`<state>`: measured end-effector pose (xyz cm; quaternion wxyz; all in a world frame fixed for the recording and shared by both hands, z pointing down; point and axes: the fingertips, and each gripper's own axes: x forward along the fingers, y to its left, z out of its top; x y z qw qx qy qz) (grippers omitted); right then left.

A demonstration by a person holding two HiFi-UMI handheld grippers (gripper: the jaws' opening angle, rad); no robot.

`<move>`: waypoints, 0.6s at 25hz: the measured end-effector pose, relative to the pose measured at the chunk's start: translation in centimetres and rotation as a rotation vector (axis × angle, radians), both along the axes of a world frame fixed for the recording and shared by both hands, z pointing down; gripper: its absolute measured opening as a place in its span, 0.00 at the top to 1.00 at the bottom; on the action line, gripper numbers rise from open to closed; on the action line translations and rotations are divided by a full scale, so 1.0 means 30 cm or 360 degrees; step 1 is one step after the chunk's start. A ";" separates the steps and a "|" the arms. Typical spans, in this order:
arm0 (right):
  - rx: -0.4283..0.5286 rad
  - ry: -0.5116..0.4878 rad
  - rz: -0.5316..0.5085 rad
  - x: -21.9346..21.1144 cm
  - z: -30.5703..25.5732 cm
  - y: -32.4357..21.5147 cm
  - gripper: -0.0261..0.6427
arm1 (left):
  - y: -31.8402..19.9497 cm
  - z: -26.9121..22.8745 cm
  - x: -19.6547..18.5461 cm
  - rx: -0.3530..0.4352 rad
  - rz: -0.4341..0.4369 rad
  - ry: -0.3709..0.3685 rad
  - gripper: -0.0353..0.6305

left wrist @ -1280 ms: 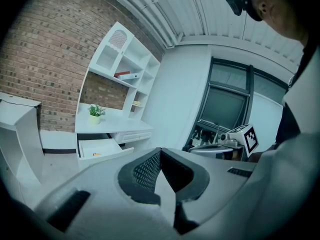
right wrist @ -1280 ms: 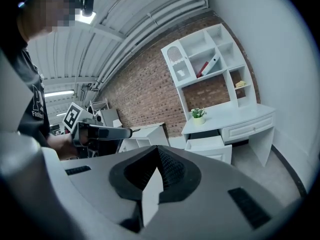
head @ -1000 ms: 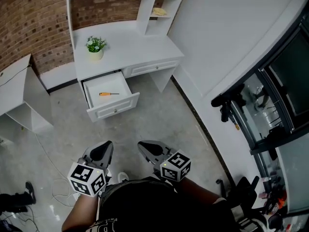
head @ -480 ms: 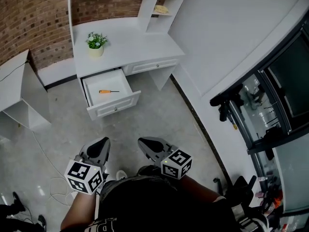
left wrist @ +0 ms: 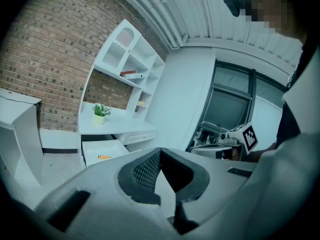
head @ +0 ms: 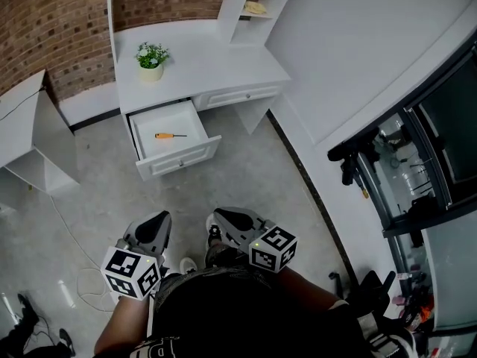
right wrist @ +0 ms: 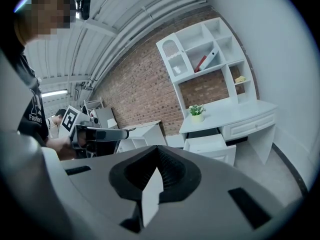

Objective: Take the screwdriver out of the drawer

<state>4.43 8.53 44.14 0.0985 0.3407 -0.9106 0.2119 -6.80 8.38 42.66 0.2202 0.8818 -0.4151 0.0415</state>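
Observation:
An orange-handled screwdriver (head: 171, 135) lies alone in the open white drawer (head: 181, 158) of the white desk (head: 216, 69), far ahead of me. In the left gripper view the screwdriver (left wrist: 104, 157) shows small in the drawer (left wrist: 89, 156). Both grippers hang close to my body, well short of the drawer. My left gripper (head: 159, 224) is shut and holds nothing. My right gripper (head: 220, 218) is also shut and holds nothing. In the right gripper view only the drawer's front (right wrist: 212, 151) shows, its inside hidden.
A small potted plant (head: 151, 57) stands on the desk top, under white shelving (head: 257, 6). A low white table (head: 26, 129) stands at the left, with cables (head: 71, 271) on the grey floor. Black equipment (head: 395, 177) lines the right side behind a white wall.
The desk and drawer have shifted slightly in the head view as I move. A foot now shows between the grippers. Both grippers stay shut near my body.

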 end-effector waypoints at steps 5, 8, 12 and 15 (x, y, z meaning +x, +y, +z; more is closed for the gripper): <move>0.0012 -0.0013 -0.0020 -0.006 -0.001 -0.061 0.95 | -0.042 0.014 -0.026 -0.0010 -0.0040 -0.0020 0.92; 0.0002 -0.0018 -0.0036 -0.008 0.005 -0.115 0.95 | -0.084 0.014 -0.034 -0.0011 -0.0077 -0.0029 0.92; 0.0009 -0.0041 -0.0066 -0.022 -0.003 -0.184 0.95 | -0.120 0.013 -0.031 -0.0018 -0.0100 -0.0038 0.92; 0.0006 -0.0053 -0.0101 -0.039 -0.003 -0.223 0.95 | -0.146 0.025 -0.034 -0.0042 -0.0118 -0.0056 0.92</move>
